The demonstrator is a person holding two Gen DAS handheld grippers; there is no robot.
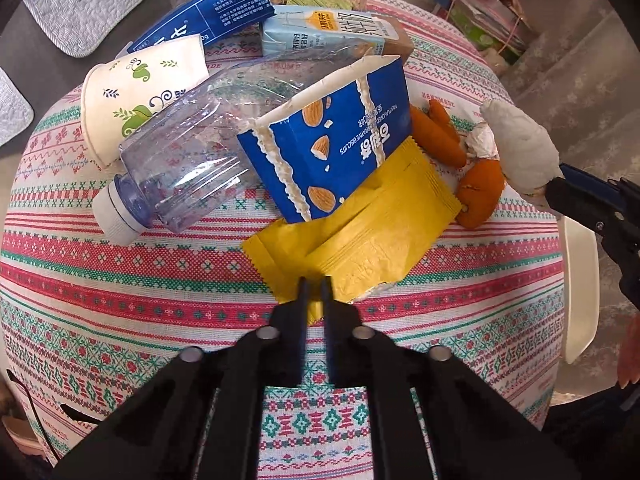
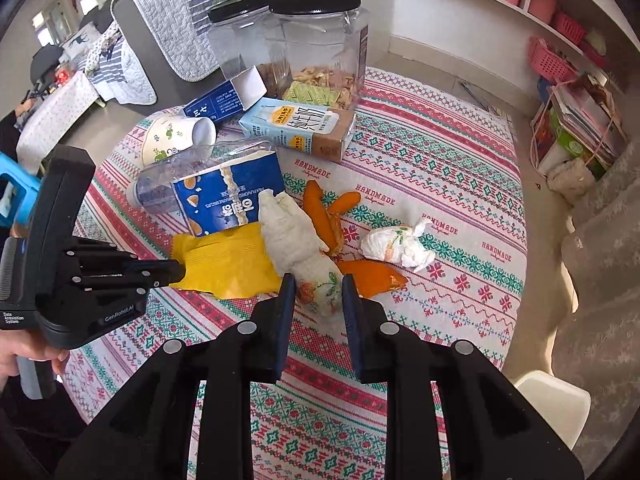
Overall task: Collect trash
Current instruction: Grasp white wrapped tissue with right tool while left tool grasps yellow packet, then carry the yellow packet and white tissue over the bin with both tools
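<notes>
Left wrist view: the left gripper [image 1: 315,286] pointed steeply down, its fingers [image 1: 303,300] closed on the near corner of the yellow wrapper [image 1: 360,232], which lay flat on the patterned tabletop [image 1: 120,272] partly under the blue almond-biscuit box [image 1: 332,148]. Behind lay an empty clear plastic bottle [image 1: 188,160] on its side, a tipped paper cup [image 1: 136,96], a dark blue carton [image 1: 208,12] and a pale blue milk carton [image 1: 328,30]; orange peels [image 1: 440,132] lay to the right. At the right edge the right gripper [image 1: 552,188] carried a crumpled paper towel [image 1: 520,148] clear of the cloth. To lift the wrapper cleanly, the pull should probably run toward the camera and upward, so that the thin foil slides from under the box without tearing or dragging it. Right wrist view: the right gripper [image 2: 318,280] held the flower-printed paper towel [image 2: 296,240] between narrowly set fingers [image 2: 286,300], above the orange peels [image 2: 372,276]; a second wadded tissue [image 2: 396,244] rested apart on the cloth. The left gripper [image 2: 182,272] met the yellow wrapper [image 2: 228,264] at its edge. Two black-lidded clear jars [image 2: 320,36] stood at the far side; the nearer held pale dried pieces and green packets, while the contents of the other could not be told. No bin was visible in either view.
</notes>
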